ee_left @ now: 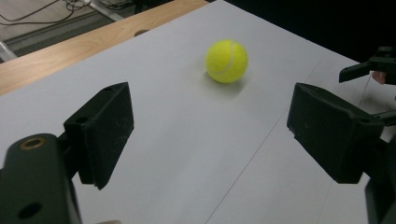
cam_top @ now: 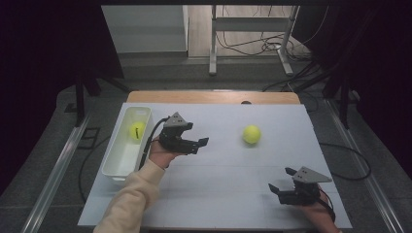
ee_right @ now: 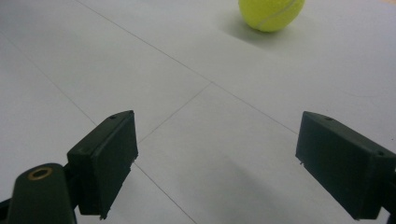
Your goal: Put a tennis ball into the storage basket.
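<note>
White surface point(cam_top: 218, 170), dark room, cables on floor. High view adds a second ball point(cam_top: 136, 130) in bin point(cam_top: 116, 160), left of the loose ball point(cam_top: 251, 134). Left gripper point(cam_top: 203, 142) and right gripper point(cam_top: 282, 180) wide, empty.

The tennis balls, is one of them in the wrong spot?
Maybe. One tennis ball sits inside the white bin at the table's left, while the other tennis ball lies loose on the white tabletop, away from the bin. Nothing looks spilled or broken.

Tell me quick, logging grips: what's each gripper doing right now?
Left gripper: jaws open, holding nothing.
Right gripper: jaws open, holding nothing.
</note>
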The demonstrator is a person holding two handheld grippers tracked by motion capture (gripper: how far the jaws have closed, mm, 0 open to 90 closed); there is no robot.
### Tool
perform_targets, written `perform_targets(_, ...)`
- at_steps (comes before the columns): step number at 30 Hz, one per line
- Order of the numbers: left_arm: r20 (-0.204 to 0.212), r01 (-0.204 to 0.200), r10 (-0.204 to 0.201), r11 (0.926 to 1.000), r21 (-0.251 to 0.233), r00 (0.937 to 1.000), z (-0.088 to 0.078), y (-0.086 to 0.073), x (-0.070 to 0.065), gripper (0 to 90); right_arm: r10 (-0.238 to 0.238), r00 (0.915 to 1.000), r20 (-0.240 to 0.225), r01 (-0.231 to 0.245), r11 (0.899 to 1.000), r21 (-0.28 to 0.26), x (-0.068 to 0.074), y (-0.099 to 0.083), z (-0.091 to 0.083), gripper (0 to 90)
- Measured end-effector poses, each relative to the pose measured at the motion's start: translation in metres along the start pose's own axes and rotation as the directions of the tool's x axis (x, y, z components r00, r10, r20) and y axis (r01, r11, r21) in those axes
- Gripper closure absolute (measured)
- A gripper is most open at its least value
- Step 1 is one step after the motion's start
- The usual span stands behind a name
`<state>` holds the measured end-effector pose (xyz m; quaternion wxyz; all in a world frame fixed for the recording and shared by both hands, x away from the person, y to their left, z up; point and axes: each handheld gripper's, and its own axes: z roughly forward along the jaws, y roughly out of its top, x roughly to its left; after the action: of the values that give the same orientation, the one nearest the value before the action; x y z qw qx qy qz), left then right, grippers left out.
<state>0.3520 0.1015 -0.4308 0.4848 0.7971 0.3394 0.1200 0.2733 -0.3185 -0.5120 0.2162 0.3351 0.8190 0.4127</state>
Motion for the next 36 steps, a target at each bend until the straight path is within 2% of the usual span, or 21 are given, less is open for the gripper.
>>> perform_targets(8,0.013,-0.012,0.012,0.9999,0.01,0.9998,0.012,0.003,-0.007,15.5,0.0,1.0,-0.002,0.0,1.0,-0.005,0.0,0.0,0.0,13.1)
perform_targets(23,0.049,-0.037,0.033,0.9971,0.066,0.9982,0.041,0.003,-0.017,15.4,0.001,1.0,-0.002,-0.001,1.0,-0.01,-0.001,0.001,0.0,13.1)
perform_targets(36,0.054,-0.028,0.024,0.9961,0.084,0.9983,0.057,0.004,-0.014,15.4,-0.001,1.0,-0.004,0.0,1.0,-0.008,0.0,0.001,0.0,13.2)
